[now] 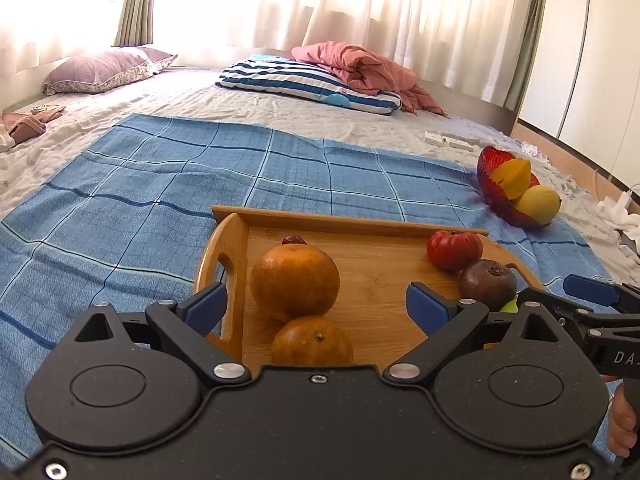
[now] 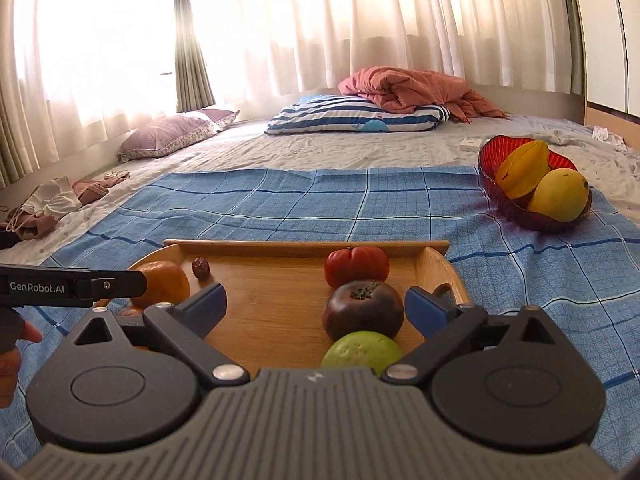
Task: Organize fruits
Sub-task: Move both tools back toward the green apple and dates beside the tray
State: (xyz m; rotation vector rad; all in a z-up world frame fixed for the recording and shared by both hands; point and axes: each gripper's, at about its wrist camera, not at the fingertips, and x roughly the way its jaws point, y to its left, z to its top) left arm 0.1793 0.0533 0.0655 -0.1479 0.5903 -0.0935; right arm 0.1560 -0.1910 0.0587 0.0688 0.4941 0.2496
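Note:
A wooden tray [image 1: 344,220] [image 2: 304,246] lies on a blue checked cloth [image 1: 160,184]. On it sit two oranges [image 1: 296,280] [image 1: 312,340], a small dried red fruit [image 1: 294,239], a red tomato [image 2: 356,266], a dark purple tomato [image 2: 362,310] and a green fruit [image 2: 360,350]. My left gripper [image 1: 316,304] is open above the tray's left end, with the oranges in front of its spread fingers and untouched. Over the tray's right end my right gripper [image 2: 316,304] is open too, the dark tomato close to its right finger [image 2: 424,306]. A red glass bowl [image 2: 490,160] at the right holds a star fruit [image 2: 522,168] and a mango [image 2: 560,194].
The cloth covers a bed. Behind it lie a striped pillow [image 2: 352,118], a pink quilt [image 2: 412,84] and a purple pillow [image 2: 176,132]. Loose clothes [image 2: 56,204] sit at the far left and a white box [image 1: 450,140] behind the bowl. The bed's edge runs along the right.

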